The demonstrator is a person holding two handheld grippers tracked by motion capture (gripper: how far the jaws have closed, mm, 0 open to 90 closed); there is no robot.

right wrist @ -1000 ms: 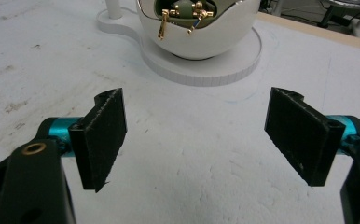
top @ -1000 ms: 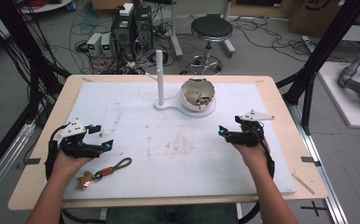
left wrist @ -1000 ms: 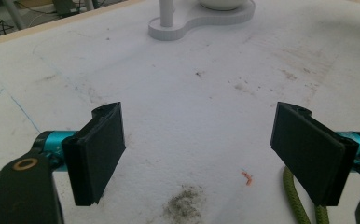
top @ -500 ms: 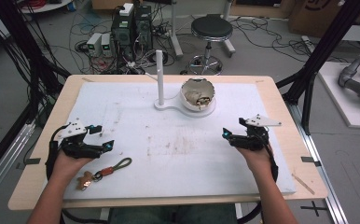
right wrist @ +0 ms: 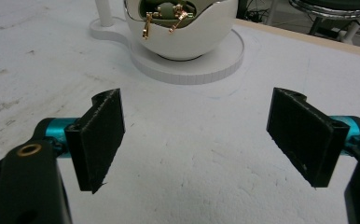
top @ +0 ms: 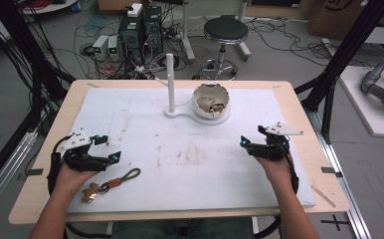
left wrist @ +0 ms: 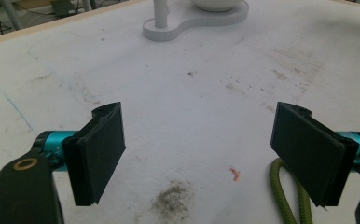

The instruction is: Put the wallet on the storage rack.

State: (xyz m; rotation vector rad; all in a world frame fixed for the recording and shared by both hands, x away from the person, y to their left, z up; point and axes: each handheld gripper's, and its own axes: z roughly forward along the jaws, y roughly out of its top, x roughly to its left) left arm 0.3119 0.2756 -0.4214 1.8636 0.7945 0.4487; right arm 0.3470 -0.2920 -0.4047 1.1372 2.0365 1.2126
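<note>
High view: right gripper [top: 250, 145] has drifted slightly outward, left gripper [top: 111, 149] unchanged; both spread, empty. Keychain [top: 111, 182] untouched; no grasp begun.

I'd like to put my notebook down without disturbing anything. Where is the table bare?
The white mat is bare across its middle, between the left tool and the right tool. The back corners beside the white stand and bowl are free too. It is crowded near the front left, where the green cord keychain lies.

Both tongs, left [top: 111, 148] and right [top: 251, 139], gape over the white mat [top: 190, 149].
</note>
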